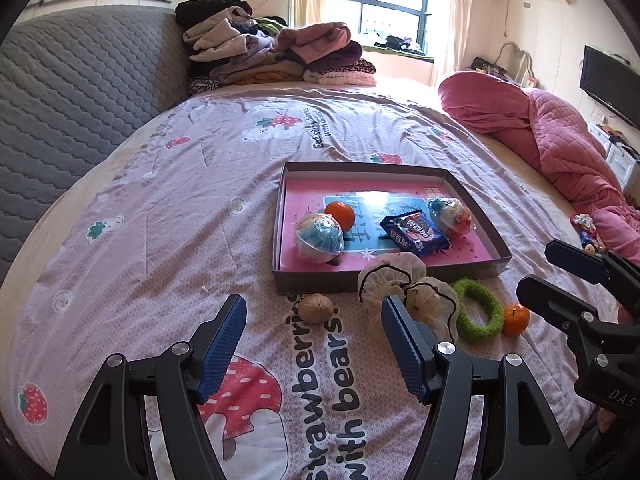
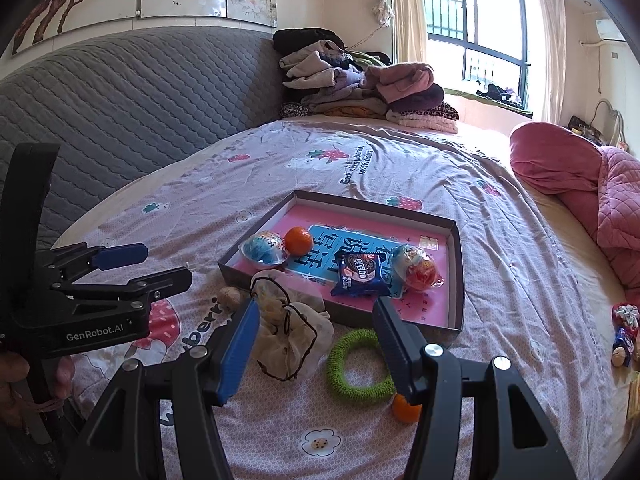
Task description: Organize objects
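We're lining up the next pick: left gripper [image 1: 314, 354] and right gripper [image 2: 314, 346] both apart, empty. Walnut [image 1: 315, 308], ring [image 2: 359, 367] lie lower centre, before the tray [image 1: 392, 276]. Next: lower, straddle, clamp.

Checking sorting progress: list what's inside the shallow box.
Inside the box: an orange, two wrapped toy eggs and a blue cookie packet. Whatever lies beneath them is hidden.

Folded clothes [image 1: 276, 50] and pink quilt [image 1: 560, 136] on bed.
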`<state>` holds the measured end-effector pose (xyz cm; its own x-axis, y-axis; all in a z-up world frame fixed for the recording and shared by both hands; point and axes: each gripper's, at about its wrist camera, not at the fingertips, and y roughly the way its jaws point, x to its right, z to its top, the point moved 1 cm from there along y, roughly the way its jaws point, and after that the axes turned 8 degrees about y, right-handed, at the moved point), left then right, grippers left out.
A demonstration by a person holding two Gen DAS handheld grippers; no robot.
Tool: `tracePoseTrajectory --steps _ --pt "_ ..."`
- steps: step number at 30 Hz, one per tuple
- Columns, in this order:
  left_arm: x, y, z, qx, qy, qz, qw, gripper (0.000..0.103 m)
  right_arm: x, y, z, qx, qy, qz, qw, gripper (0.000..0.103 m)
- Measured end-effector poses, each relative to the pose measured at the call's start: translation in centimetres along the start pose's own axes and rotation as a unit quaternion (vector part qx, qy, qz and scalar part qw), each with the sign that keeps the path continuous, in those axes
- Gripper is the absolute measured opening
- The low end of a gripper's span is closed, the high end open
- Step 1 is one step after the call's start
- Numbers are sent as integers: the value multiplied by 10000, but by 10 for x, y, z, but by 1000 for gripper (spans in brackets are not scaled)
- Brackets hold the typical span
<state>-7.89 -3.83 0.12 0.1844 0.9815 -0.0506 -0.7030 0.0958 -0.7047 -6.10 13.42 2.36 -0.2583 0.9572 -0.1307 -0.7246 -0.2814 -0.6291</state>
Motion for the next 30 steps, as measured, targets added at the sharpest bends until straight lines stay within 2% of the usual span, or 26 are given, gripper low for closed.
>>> tracePoseTrajectory --steps 30 --pt "6 15 -26 -377 137 -218 9990 72 7 5 -19 -242 44 -72 9997 59"
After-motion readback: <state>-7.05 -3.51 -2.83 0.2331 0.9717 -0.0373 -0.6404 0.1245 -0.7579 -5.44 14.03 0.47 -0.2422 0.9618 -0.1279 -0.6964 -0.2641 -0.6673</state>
